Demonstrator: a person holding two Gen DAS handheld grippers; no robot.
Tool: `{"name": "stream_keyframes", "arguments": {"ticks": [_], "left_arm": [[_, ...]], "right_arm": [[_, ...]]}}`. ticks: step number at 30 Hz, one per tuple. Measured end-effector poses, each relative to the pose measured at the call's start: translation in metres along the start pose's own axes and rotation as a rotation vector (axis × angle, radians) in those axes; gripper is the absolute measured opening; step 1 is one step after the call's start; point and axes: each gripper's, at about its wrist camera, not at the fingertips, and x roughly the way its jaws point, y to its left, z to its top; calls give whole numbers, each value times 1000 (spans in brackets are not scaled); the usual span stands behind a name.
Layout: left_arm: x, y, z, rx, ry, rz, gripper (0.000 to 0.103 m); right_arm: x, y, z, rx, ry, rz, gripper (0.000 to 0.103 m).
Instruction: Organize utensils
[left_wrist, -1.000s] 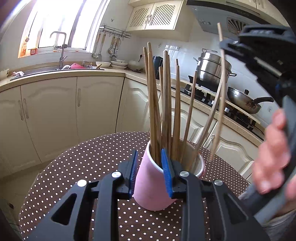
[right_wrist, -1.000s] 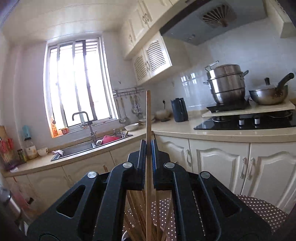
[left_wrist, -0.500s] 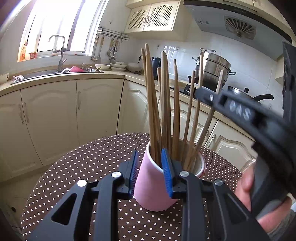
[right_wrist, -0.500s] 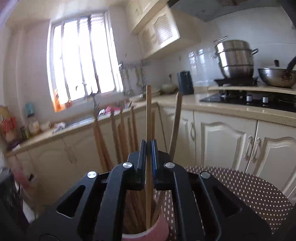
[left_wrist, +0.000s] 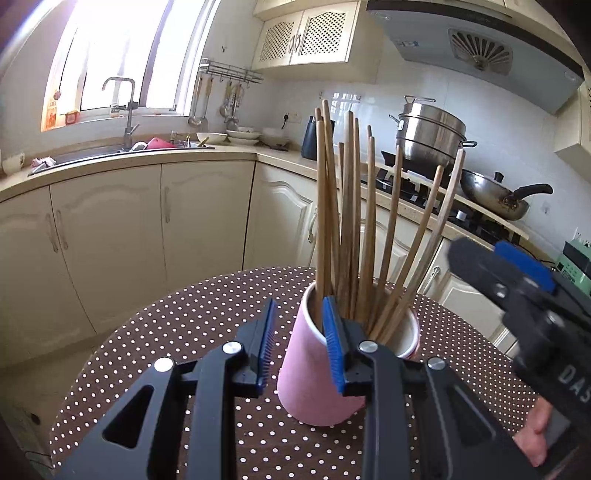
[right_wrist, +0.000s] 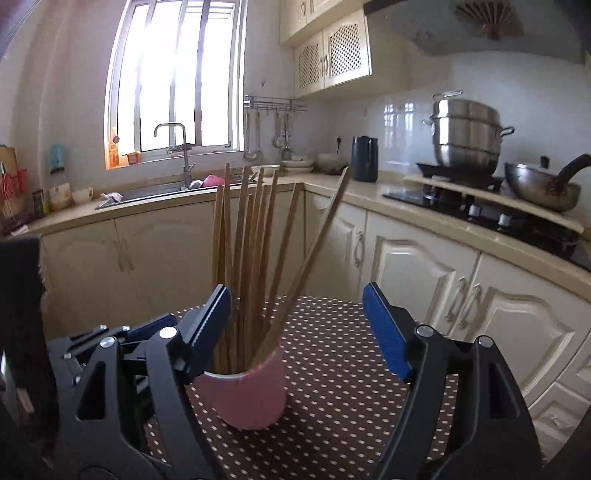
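Observation:
A pink cup (left_wrist: 317, 380) stands on the polka-dot table (left_wrist: 184, 325) and holds several wooden chopsticks (left_wrist: 347, 221), fanned upright. My left gripper (left_wrist: 299, 347) grips the cup's near rim, one pad outside the wall, the other inside. In the right wrist view the cup (right_wrist: 251, 398) and chopsticks (right_wrist: 255, 258) sit just ahead. My right gripper (right_wrist: 297, 328) is open wide and empty, its left pad close by the cup's rim. It also shows at the right of the left wrist view (left_wrist: 524, 295).
The round table has a brown cloth with white dots (right_wrist: 343, 369). Cream cabinets (left_wrist: 110, 229) ring the room. A sink (left_wrist: 122, 147) sits under the window. A steamer pot (right_wrist: 465, 140) and wok (right_wrist: 543, 184) stand on the stove at right.
My right gripper held one chopstick above the cup, lowered it in, then opened and let go. The chopstick now leans in the cup. My left gripper stayed on the cup's rim.

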Motion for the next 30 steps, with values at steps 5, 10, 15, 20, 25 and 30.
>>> {"name": "stream_keyframes", "arguments": {"ticks": [5, 10, 15, 20, 25, 30], "left_arm": [[-9, -1, 2, 2, -4, 31, 26], [-24, -14, -4, 61, 3, 66, 26], [-45, -26, -18, 113, 11, 93, 33], [-74, -37, -31, 159, -23, 117, 40], [-104, -46, -43, 184, -60, 128, 44], [-129, -53, -51, 172, -77, 109, 45]], "right_arm": [[-18, -13, -4, 58, 11, 3, 73], [-37, -24, -10, 115, 30, 5, 76], [-57, -33, -19, 147, 30, -13, 81], [-78, -34, -36, 162, 30, -17, 86], [-99, -31, -47, 172, 16, -17, 88], [-119, -26, -52, 171, -7, -3, 90]]}}
